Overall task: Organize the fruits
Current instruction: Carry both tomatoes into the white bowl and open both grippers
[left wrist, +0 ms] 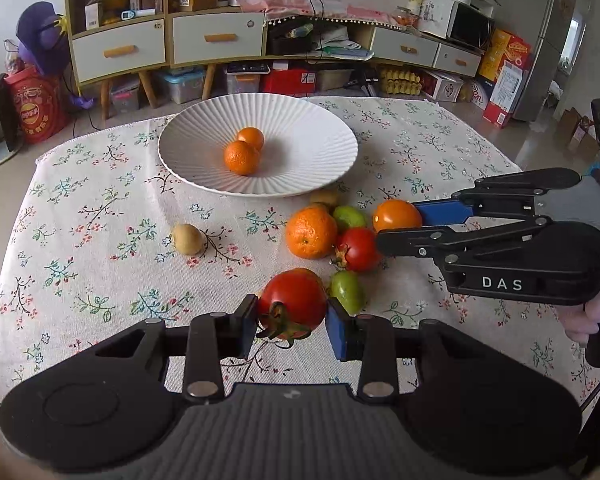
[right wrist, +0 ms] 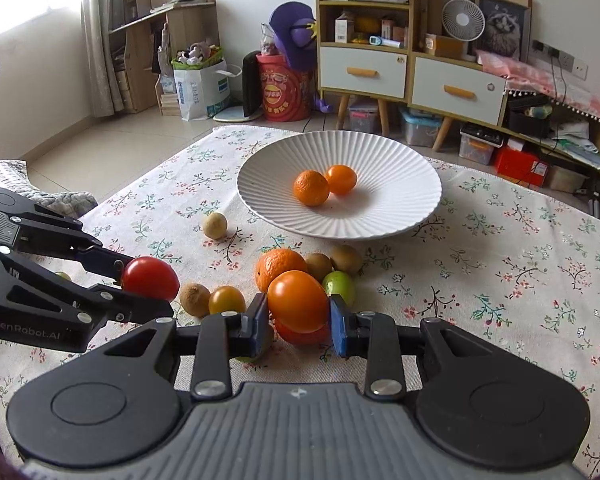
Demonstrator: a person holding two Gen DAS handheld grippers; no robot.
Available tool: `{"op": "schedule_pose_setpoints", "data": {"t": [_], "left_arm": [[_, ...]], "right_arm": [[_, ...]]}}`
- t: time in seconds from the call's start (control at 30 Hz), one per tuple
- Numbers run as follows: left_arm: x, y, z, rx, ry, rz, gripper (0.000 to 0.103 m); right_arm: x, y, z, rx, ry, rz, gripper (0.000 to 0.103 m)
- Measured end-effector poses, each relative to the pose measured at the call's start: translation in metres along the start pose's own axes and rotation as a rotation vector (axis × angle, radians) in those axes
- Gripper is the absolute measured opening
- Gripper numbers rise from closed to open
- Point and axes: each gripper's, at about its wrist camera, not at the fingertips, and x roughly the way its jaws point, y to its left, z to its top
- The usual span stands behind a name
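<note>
My left gripper (left wrist: 292, 322) is clamped on a red tomato (left wrist: 293, 300), and my right gripper (right wrist: 298, 312) pinches an orange tomato (right wrist: 297, 300); both fruits sit just short of the white plate (left wrist: 324, 168), above the loose fruit pile (left wrist: 328, 236). I'd carry each one clear over the plate's near rim before letting go, setting them beside the two oranges (left wrist: 242, 157) so nothing rolls. The plate's right half is bare, and the tablecloth (left wrist: 80, 220) left of it offers open room.

a table under a floral tablecloth (left wrist: 100, 208) carries everything. on it sit a white ribbed plate (left wrist: 324, 136), a lone kiwi (left wrist: 186, 239) and clustered fruit (left wrist: 311, 232).
</note>
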Motion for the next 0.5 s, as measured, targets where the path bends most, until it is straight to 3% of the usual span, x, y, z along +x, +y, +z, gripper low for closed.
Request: {"op": "schedule_pose_setpoints", "data": {"t": [0.23, 0.5], "left_arm": [[0.007, 0.000, 0.022, -0.041, -0.040, 0.012, 0.037], [0.026, -0.002, 0.038, -0.063, -0.035, 0.035, 0.037]], "right_arm": [[0.004, -0.009, 0.018, 0.017, -0.015, -0.013, 0.029], [0.015, -0.030, 0.046, 0.050, -0.021, -0.020, 0.029]]}}
